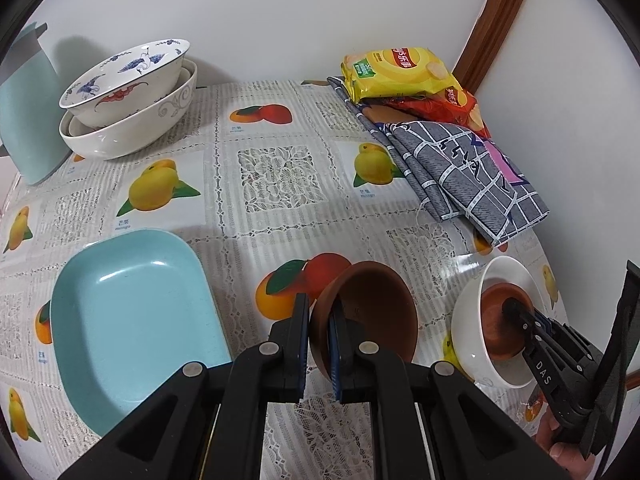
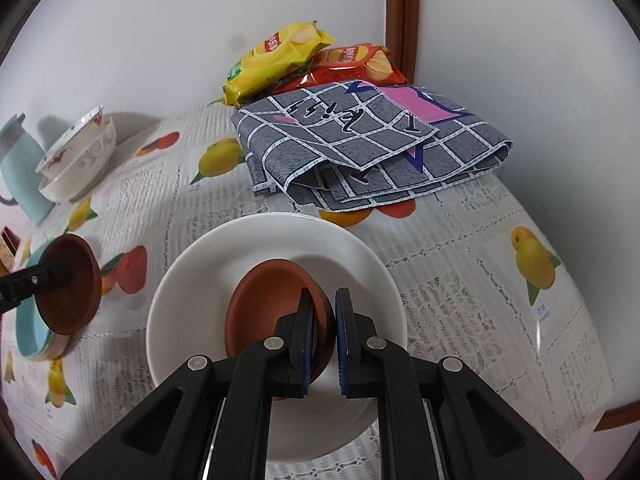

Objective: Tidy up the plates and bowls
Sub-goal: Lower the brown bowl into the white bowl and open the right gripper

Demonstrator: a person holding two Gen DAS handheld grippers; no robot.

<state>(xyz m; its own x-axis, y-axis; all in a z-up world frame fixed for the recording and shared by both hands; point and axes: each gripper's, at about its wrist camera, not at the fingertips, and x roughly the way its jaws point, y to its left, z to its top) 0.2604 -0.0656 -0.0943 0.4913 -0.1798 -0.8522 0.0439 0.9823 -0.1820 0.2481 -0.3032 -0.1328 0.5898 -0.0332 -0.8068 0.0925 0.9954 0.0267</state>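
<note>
The left gripper (image 1: 319, 316) is pinching the rim of a tilted brown bowl (image 1: 372, 304), lifted off the fruit-print tablecloth (image 1: 276, 216), its fingers clamped narrow. Only the left wrist view is showing the full light-blue dish (image 1: 128, 320) left of those fingers and "DAS" on the right gripper (image 1: 516, 312). The right gripper (image 2: 323, 312) is gripping a second brown bowl (image 2: 268, 304), narrow-jawed, inside the white bowl (image 2: 360, 256). Beyond the fingertips, Lay's bags (image 2: 276, 60) are lying.
</note>
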